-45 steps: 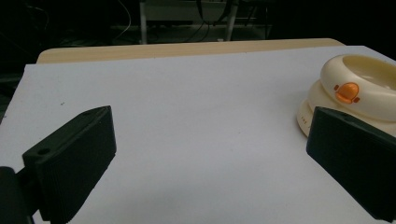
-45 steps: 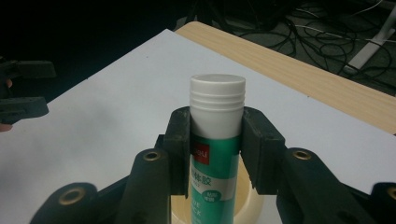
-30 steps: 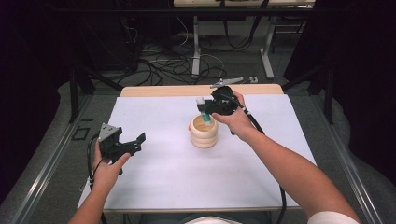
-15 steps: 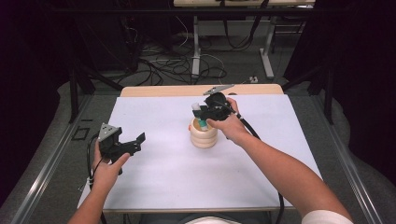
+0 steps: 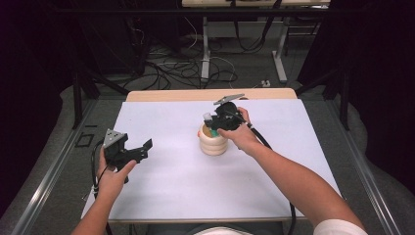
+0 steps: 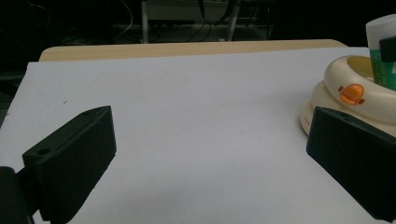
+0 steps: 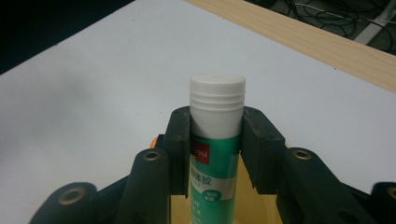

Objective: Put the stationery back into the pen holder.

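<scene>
A green glue stick [image 7: 215, 154] with a white cap [image 5: 207, 116] stands upright, its lower end inside a cream, ringed holder [image 5: 212, 142] near the middle of the white table. My right gripper [image 5: 213, 121] is shut on the stick just below the cap, right over the holder. In the left gripper view the holder [image 6: 348, 100] with an orange button [image 6: 350, 94] sits at the right edge, the glue stick [image 6: 382, 51] rising from it. My left gripper [image 5: 142, 148] is held open above the table's left side, well apart from the holder, with nothing between its jaws.
The white sheet [image 5: 171, 191] covers a wooden table whose bare back edge [image 5: 166, 94] shows. Cables and table legs lie on the dark floor behind. A cable [image 5: 274, 152] trails from my right gripper along the forearm.
My right gripper has carried the glue stick leftward and down, over the holder, so its lower end now sits inside it. The left gripper has stayed in place.
</scene>
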{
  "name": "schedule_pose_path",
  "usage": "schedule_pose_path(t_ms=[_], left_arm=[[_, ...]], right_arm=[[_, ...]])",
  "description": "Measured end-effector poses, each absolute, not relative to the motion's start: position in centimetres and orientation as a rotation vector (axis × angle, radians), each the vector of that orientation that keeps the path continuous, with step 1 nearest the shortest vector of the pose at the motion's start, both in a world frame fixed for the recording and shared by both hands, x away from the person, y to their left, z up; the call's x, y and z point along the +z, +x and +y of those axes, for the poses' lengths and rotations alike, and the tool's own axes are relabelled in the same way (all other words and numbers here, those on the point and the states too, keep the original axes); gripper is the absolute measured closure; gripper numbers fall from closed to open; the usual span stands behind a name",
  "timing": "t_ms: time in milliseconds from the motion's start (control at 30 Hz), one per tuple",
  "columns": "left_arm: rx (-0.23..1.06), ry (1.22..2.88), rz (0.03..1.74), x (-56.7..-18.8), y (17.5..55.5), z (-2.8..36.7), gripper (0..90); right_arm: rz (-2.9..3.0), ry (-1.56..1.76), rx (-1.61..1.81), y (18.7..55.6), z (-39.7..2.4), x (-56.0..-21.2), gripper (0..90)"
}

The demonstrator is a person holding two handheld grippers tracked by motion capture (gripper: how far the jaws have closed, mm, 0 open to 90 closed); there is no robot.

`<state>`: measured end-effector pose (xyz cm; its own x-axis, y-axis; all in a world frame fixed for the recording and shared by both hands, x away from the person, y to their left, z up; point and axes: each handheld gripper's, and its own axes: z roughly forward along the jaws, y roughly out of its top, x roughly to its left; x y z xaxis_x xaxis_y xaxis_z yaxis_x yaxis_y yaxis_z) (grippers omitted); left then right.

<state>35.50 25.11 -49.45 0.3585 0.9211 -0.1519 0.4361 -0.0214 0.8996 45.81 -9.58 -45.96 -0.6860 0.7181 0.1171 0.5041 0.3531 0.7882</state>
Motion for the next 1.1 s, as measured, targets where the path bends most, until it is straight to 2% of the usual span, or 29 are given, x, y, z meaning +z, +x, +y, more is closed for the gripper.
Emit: schedule_pose_path(t_ms=[533, 867, 1100], left_arm=[[0.618, 1.631, 1.235, -49.5, 35.5, 25.1, 1.5], [0.612, 1.631, 1.238, -49.5, 35.5, 25.1, 1.5], [0.614, 1.636, 1.235, -49.5, 35.5, 25.0, 1.5]], right_arm=[[2.402, 1.102, 1.205, 45.5, -9.8, -47.6, 65.0], [2.403, 1.134, 1.208, 45.5, -10.1, -47.3, 64.2], [2.377, 1.13, 1.273, 45.3, -10.8, -46.5, 43.4]])
